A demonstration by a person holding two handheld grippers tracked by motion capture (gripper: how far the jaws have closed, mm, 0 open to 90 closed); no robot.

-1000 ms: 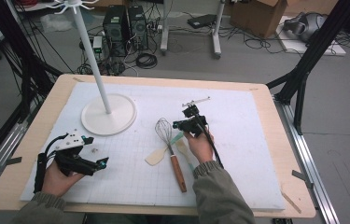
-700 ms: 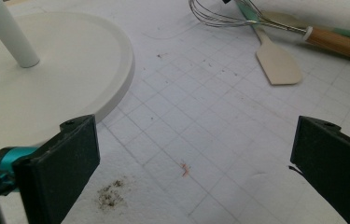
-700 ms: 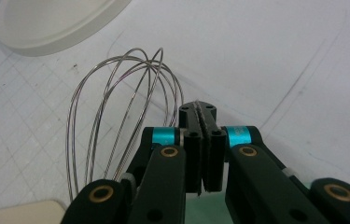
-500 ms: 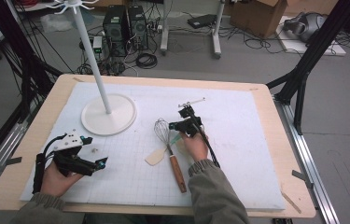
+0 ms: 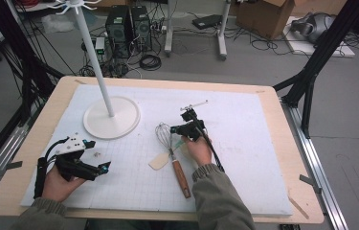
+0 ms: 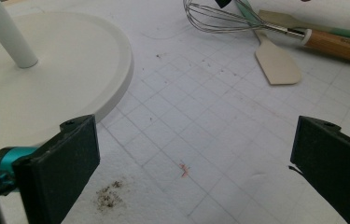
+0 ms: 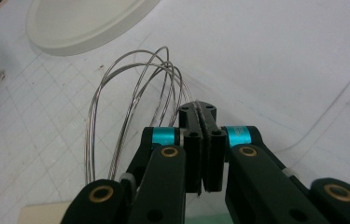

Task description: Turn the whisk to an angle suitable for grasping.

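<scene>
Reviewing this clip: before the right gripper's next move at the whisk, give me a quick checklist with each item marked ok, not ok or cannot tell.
1. Right gripper jaws shut: ok, pads meet in its own view.
2. Anything clamped between them: cannot tell; they sit by the whisk wires, no wire visibly pinched.
3. Whisk flat on the mat, wooden handle toward the person: ok.
4. Spatula apart from the whisk: not ok, its green handle runs under the whisk.
5. Left gripper open and away from the utensils: ok.
6. Stand upright, left of the whisk: ok.
</scene>
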